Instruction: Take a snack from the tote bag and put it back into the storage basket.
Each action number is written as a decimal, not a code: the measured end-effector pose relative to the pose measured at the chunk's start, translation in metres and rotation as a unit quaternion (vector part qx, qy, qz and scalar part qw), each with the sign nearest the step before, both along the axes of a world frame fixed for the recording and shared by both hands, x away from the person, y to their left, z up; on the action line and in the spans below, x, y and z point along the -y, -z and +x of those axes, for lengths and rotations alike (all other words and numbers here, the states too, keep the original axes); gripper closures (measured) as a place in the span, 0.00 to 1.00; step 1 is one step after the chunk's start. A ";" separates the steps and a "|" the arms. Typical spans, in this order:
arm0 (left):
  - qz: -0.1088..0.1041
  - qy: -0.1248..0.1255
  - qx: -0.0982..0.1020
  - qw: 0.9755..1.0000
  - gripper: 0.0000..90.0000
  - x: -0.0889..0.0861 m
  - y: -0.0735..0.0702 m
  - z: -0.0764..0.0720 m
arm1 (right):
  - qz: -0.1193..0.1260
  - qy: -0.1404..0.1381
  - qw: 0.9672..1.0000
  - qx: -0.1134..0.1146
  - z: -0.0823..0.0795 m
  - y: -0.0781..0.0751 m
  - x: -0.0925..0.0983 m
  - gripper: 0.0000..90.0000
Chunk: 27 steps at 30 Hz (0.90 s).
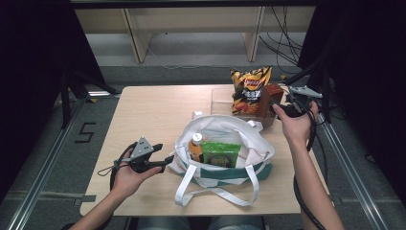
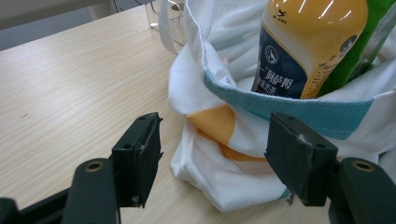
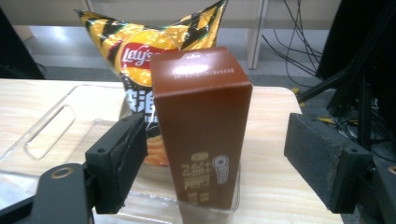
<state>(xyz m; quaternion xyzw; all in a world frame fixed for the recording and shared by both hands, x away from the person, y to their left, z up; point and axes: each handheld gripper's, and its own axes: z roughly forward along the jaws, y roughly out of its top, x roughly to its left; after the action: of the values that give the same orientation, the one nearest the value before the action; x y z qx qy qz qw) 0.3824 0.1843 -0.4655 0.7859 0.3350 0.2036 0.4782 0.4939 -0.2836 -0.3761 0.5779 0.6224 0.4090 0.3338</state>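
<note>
A brown box (image 3: 201, 126) stands before a yellow-and-black striped chip bag (image 3: 140, 51); the white tote (image 1: 220, 158) carries teal and orange bands.

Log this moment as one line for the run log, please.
stage: packing tote bag | right gripper: open around brown box in clear bin | left gripper: open at bag rim | in bag: bottle, green packet
</note>
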 end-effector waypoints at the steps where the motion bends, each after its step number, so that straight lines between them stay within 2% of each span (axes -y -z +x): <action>1: 0.001 0.000 -0.001 1.000 0.39 0.000 0.000 0.000 | 0.002 -0.001 1.000 -0.003 -0.003 0.000 0.000 0.26; 6: 0.000 -0.001 0.000 1.000 0.39 0.000 0.000 0.000 | 0.006 -0.003 1.000 0.003 -0.011 -0.001 0.001 0.27; 8: -0.001 -0.001 0.000 1.000 0.39 0.000 0.000 0.000 | -0.003 -0.010 1.000 0.008 -0.014 -0.002 0.003 0.27; 9: -0.001 -0.001 0.000 1.000 0.39 0.000 0.000 0.000 | 0.007 -0.013 1.000 0.009 -0.018 -0.002 0.003 0.28; 11: -0.001 -0.001 0.000 1.000 0.39 0.000 0.000 0.000 | 0.004 -0.020 1.000 0.012 -0.020 -0.002 0.005 0.28; 14: 0.001 -0.001 -0.001 1.000 0.39 0.000 0.000 0.000 | 0.014 -0.025 1.000 0.012 -0.029 -0.004 0.008 0.27; 17: 0.000 0.000 -0.001 1.000 0.39 0.001 0.000 0.000 | 0.009 -0.037 0.999 0.015 -0.033 -0.004 0.010 0.27; 20: 0.001 0.000 -0.001 1.000 0.39 0.001 0.000 0.000 | 0.014 -0.039 0.999 0.012 -0.037 -0.003 0.008 0.27; 22: 0.000 0.004 -0.002 1.000 0.39 0.000 0.001 0.001 | 0.002 -0.057 0.998 0.023 -0.042 -0.001 0.007 0.29; 24: 0.001 0.004 -0.001 1.000 0.39 0.001 0.001 0.001 | 0.010 -0.053 0.998 0.019 -0.045 -0.001 0.004 0.29; 26: -0.001 0.002 -0.003 1.000 0.39 0.001 0.001 0.000 | 0.005 -0.069 0.997 0.019 -0.050 -0.001 0.004 0.30; 27: 0.002 0.001 0.000 1.000 0.39 0.001 0.000 0.000 | 0.002 -0.069 0.997 0.018 -0.052 -0.002 0.003 0.31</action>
<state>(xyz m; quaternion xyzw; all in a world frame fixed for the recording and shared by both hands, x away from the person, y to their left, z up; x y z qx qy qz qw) 0.3822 0.1829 -0.4659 0.7872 0.3334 0.2039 0.4771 0.4415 -0.2868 -0.3743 0.5266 0.6539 0.4425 0.3149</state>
